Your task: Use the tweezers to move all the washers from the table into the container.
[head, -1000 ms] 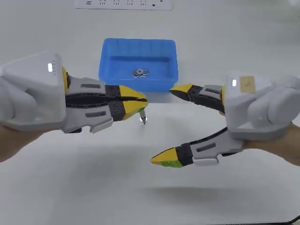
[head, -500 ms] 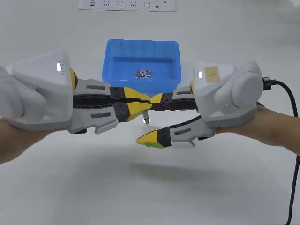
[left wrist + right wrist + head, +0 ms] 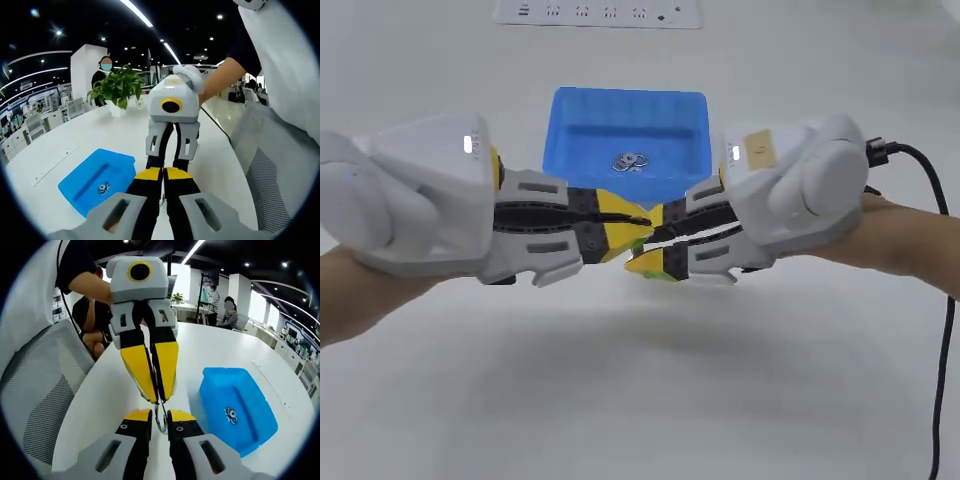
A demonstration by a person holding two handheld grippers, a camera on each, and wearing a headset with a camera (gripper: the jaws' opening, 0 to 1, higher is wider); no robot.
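Note:
My left gripper (image 3: 638, 222) is shut on the metal tweezers (image 3: 160, 416), whose tip points down over the white table. My right gripper (image 3: 646, 258) meets it tip to tip, and its jaws are closed around the same tweezers. In the right gripper view the left gripper (image 3: 156, 399) hangs straight ahead with the tweezers' end between my own jaws. In the left gripper view the right gripper (image 3: 167, 162) faces me. The blue container (image 3: 570, 130) lies just beyond both grippers and holds several washers (image 3: 630, 161). They also appear as washers (image 3: 230, 414) in the container (image 3: 250, 390).
A white power strip (image 3: 600, 12) lies at the table's far edge. A black cable (image 3: 945, 330) trails from the right gripper along the right side. A grey mesh chair (image 3: 35, 390) stands beside the table. A potted plant (image 3: 117, 87) sits further along the table.
The right gripper has moved left to the left gripper's tip, and its jaws have gone from wide open to closed around the tweezers. The left gripper has kept its hold.

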